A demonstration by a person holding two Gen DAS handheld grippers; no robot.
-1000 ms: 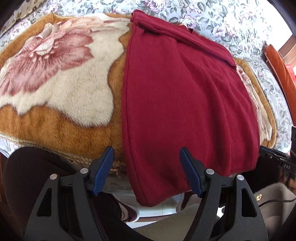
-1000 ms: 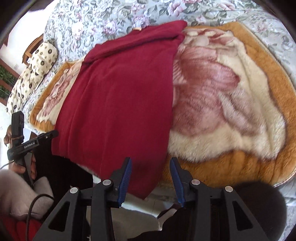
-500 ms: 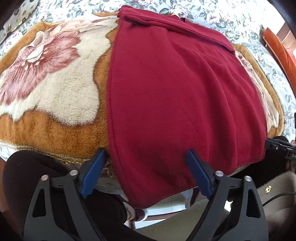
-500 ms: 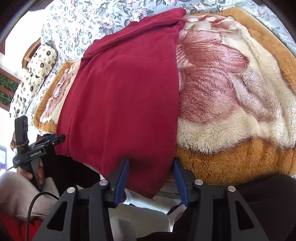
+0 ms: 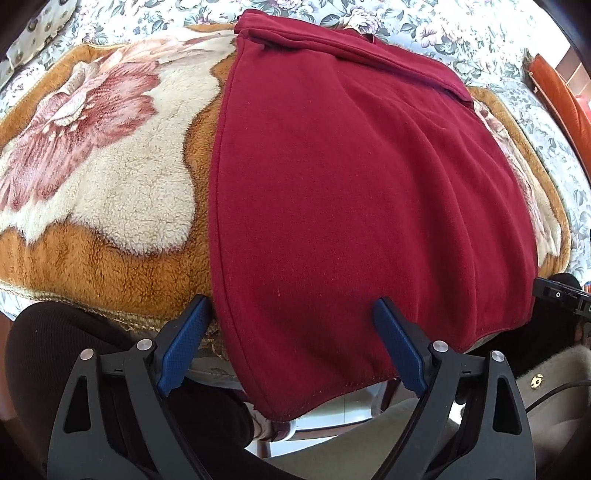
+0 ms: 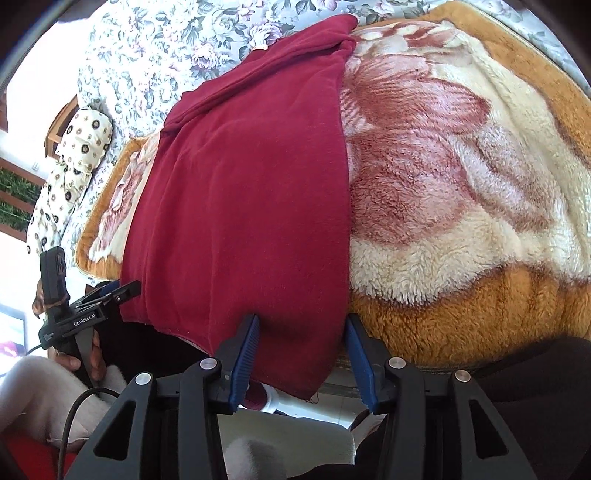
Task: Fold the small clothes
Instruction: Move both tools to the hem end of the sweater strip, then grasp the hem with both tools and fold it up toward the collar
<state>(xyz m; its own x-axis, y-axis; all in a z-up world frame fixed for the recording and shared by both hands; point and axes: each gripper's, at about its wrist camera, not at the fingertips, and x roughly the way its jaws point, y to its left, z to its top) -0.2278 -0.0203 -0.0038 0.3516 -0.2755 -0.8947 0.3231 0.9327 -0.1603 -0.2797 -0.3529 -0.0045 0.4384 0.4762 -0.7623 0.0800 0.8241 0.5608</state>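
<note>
A dark red garment point(image 5: 351, 184) lies flat on a plush orange and cream flower blanket point(image 5: 103, 192), its near hem hanging over the bed's front edge. My left gripper point(image 5: 291, 321) is open, its blue fingers straddling the hem's left corner. In the right wrist view the same garment point(image 6: 243, 199) fills the middle, and my right gripper point(image 6: 301, 330) is open with its fingers on either side of the hem's right corner. Neither gripper holds the cloth. The far end of the garment is folded over in a band.
A floral bedsheet point(image 5: 461, 33) lies under the blanket. A spotted pillow point(image 6: 70, 166) is at the far left of the right wrist view. An orange wooden chair point(image 5: 561, 96) stands at the right. The person's dark knees point(image 5: 74, 369) are below the bed edge.
Both grippers moved forward to the hanging hem, and the left one opened wider. The garment has not moved.
</note>
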